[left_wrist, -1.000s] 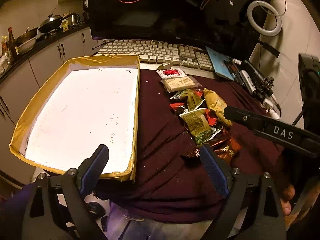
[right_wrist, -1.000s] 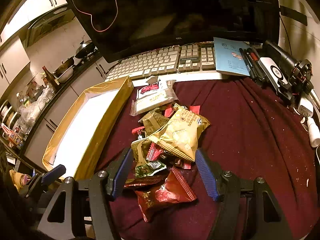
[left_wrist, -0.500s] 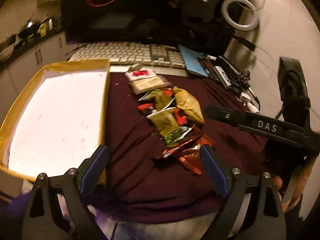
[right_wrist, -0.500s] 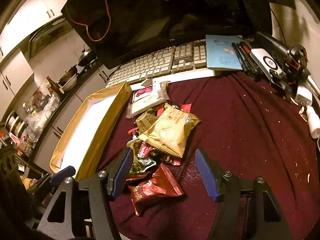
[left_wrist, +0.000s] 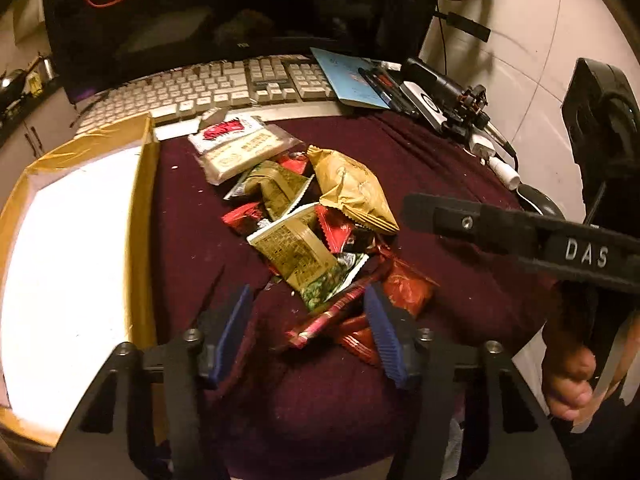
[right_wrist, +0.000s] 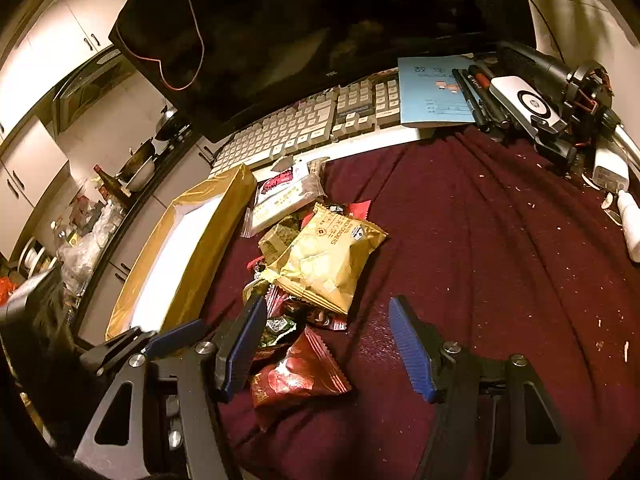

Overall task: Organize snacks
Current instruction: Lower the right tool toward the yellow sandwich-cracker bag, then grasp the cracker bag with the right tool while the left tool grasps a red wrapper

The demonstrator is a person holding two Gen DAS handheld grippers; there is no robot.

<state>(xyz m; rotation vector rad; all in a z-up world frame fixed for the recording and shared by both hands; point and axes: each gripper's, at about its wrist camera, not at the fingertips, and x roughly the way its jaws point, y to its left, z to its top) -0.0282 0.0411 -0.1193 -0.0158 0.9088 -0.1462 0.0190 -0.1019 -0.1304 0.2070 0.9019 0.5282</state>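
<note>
A pile of snack packets lies on a maroon cloth (left_wrist: 440, 152): a yellow bag (left_wrist: 352, 192) (right_wrist: 320, 260), a green packet (left_wrist: 296, 248), red packets (left_wrist: 404, 288) and a white packet (left_wrist: 232, 136). My left gripper (left_wrist: 308, 328) hovers at the pile's near end. Its jaws are closing around a thin pink-red wrapper (left_wrist: 324, 318), and the pads stand clear of it. My right gripper (right_wrist: 326, 344) is open over a dark red packet (right_wrist: 296, 376), which lies close to its left finger. A gold-rimmed tray (left_wrist: 144, 220) (right_wrist: 208, 248) with a white floor sits left of the pile.
Behind the pile are a keyboard (left_wrist: 224, 84), a dark monitor (right_wrist: 320, 20), a blue notebook (right_wrist: 432, 92) and pens. Chargers and camera gear (right_wrist: 560, 112) line the right edge. A hand (left_wrist: 568, 380) holds the right gripper's handle at lower right.
The left gripper swung right from the tray to the near end of the snack pile, and its jaws narrowed. The right gripper crept a little closer to the pile.
</note>
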